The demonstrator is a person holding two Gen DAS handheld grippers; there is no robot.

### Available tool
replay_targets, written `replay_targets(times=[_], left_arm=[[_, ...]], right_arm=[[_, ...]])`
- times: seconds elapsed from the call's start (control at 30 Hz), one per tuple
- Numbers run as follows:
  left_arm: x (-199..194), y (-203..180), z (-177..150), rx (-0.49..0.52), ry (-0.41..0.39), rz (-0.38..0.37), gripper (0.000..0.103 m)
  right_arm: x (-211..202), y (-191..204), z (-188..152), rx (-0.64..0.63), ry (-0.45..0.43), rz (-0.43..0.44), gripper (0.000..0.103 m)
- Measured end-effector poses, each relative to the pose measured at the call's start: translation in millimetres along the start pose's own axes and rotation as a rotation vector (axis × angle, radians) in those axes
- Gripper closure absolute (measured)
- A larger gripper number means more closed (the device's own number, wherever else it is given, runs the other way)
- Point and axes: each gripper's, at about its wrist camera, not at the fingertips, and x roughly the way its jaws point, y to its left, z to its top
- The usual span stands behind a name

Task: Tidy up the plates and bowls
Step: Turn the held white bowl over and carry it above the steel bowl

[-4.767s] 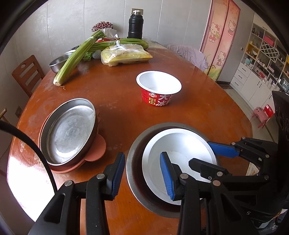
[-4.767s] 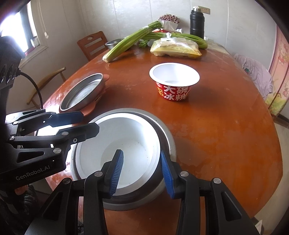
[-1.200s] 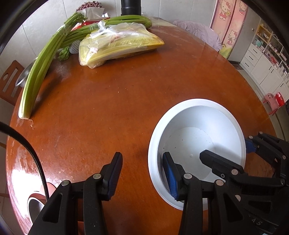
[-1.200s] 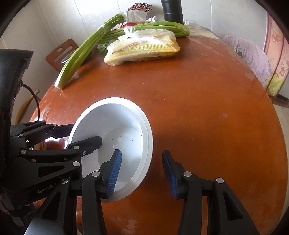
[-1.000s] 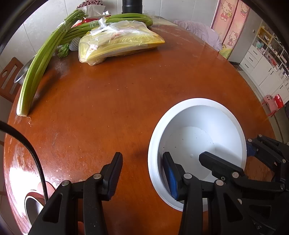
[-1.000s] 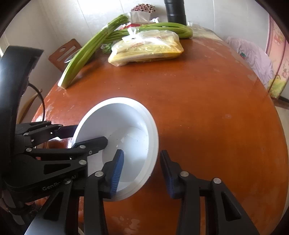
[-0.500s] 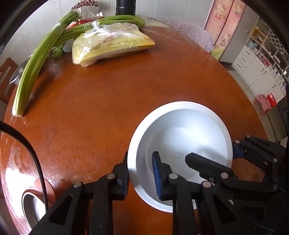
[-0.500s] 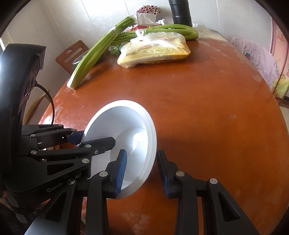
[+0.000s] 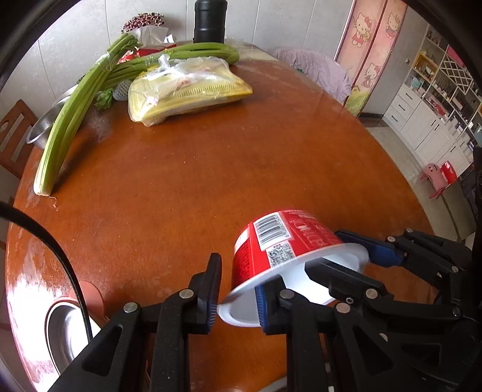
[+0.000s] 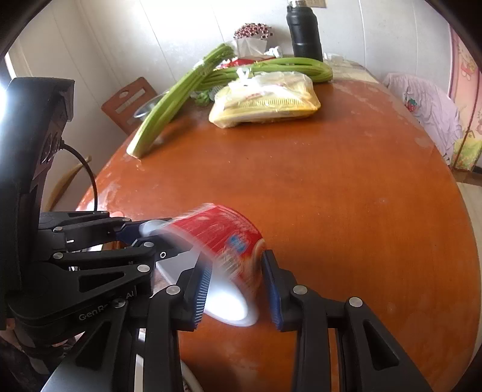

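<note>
A red-and-white paper noodle bowl (image 9: pixel 286 241) hangs just above the round wooden table (image 9: pixel 211 181), tipped so its red side and barcode face up and its white mouth faces me. My left gripper (image 9: pixel 236 297) has the near left rim between its blue pads, and its jaws are closing on it. In the right wrist view my right gripper (image 10: pixel 236 294) is shut on the opposite rim wall of the blurred bowl (image 10: pixel 223 232). Each view also shows the other gripper: the right gripper (image 9: pixel 346 259) and the left gripper (image 10: pixel 141 233).
Celery stalks (image 9: pixel 75 120), a bagged yellow food pack (image 9: pixel 186 90) and a black flask (image 9: pixel 209 21) lie at the table's far side. A steel dish on a pink plate (image 9: pixel 60 331) sits at the near left edge. A wooden chair (image 10: pixel 129 102) stands left.
The bowl stood upright on the table with its white inside showing; now it is lifted and tipped over. Both grippers rose, and their jaws narrowed onto its rim.
</note>
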Motion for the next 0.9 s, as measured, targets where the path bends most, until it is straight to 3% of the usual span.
replay_targets(times=[0.37,0.67,0.77,0.9], left_arm=[[0,4,-6,-0.010,0.006,-0.001,0.084],[14,-2,-10,0.021,0.025,0.005,0.083],[16,-3,-12,0.031,0.018,0.015,0.083],[22,0,-11,0.021,0.028,0.015,0.082]], right_arm=[[1,6,-4,-0.012,0.005,0.001,0.068],[15,-2,-12,-0.002,0.038,-0.058,0.067],[12,-5,-13,-0.003,0.018,-0.035,0.065],[13,0,-17,-0.050,-0.013,-0.091,0.063]])
